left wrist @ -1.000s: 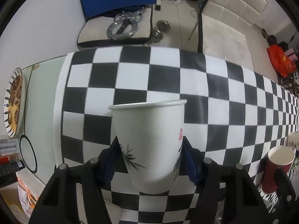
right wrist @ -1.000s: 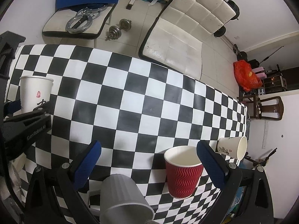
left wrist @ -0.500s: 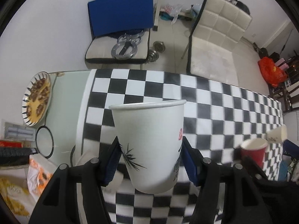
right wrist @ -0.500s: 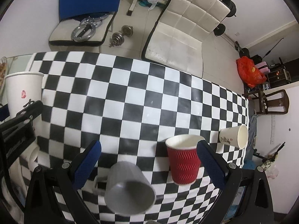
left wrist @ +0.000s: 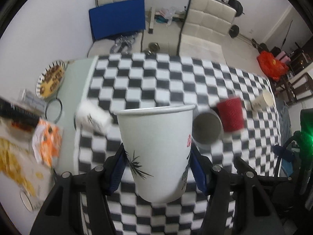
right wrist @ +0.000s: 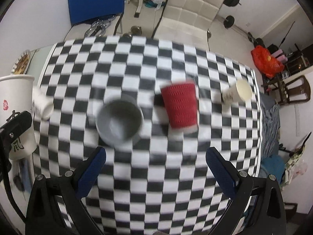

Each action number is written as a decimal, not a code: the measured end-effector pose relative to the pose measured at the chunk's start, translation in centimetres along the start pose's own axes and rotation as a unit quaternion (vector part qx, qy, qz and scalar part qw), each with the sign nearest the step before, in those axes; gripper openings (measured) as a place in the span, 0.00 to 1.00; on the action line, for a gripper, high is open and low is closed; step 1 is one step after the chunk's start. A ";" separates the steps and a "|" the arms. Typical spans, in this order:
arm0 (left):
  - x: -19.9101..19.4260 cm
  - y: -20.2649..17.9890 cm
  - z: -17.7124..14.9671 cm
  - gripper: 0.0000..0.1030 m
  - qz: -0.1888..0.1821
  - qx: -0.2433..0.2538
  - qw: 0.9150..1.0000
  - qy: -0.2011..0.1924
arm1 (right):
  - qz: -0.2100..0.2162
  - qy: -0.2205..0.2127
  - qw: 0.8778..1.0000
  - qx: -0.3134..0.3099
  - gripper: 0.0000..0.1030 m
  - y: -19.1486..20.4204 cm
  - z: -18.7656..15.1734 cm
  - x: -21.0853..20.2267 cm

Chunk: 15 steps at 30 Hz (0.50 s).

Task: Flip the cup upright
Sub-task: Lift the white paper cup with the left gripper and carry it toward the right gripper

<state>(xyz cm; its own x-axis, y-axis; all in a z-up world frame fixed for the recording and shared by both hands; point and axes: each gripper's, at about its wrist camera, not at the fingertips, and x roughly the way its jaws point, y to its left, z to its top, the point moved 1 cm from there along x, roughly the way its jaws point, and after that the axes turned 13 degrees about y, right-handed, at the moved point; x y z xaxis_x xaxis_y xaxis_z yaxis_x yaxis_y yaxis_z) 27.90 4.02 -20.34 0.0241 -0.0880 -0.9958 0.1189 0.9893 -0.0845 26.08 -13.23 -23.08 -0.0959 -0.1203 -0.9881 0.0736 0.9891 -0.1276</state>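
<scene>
My left gripper (left wrist: 157, 168) is shut on a white paper cup (left wrist: 156, 145) with a bamboo print, held upright, mouth up, high above the checkered table (left wrist: 156, 74). The same cup shows at the left edge of the right wrist view (right wrist: 14, 113). My right gripper (right wrist: 156, 168) is open and empty, high above the table. Below stand a grey mug (right wrist: 119, 121) and a red ribbed cup (right wrist: 181, 105), both upright. A white paper cup (right wrist: 236, 94) lies on its side at the right. A white mug (right wrist: 42, 105) lies on its side at the left.
A plate of food (left wrist: 51, 81), snack packets (left wrist: 46, 143) and a dark ring lie on the glass strip left of the cloth. Chairs (right wrist: 187, 13), a blue board and weights stand on the floor beyond the table.
Both grippers have risen well above the table, the left one carrying the white cup. More of the table and room shows, and the view is blurred by motion.
</scene>
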 end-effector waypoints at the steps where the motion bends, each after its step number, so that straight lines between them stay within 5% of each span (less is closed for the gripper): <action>1: 0.2 -0.8 -1.0 0.56 -0.002 0.002 1.000 0.006 | 0.007 0.005 1.000 0.002 1.00 -0.9 -1.5 0.5; 7: 3.4 -5.8 -5.8 0.56 -0.014 0.008 0.999 0.052 | 0.039 0.048 0.998 0.026 1.00 -6.5 -8.2 5.1; 15: 8.6 -12.6 -8.6 0.56 -0.016 0.034 0.995 0.096 | 0.057 0.099 0.992 0.050 1.00 -11.8 -12.7 11.7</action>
<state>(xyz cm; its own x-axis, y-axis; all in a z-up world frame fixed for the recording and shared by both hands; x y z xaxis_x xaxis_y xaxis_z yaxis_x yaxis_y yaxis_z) 18.05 -8.18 -28.12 -0.1692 -0.0892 -0.9815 0.1835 0.9756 -0.1203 11.52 -25.27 -32.05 -0.2729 0.0215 -0.9618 0.1923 0.9808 -0.0327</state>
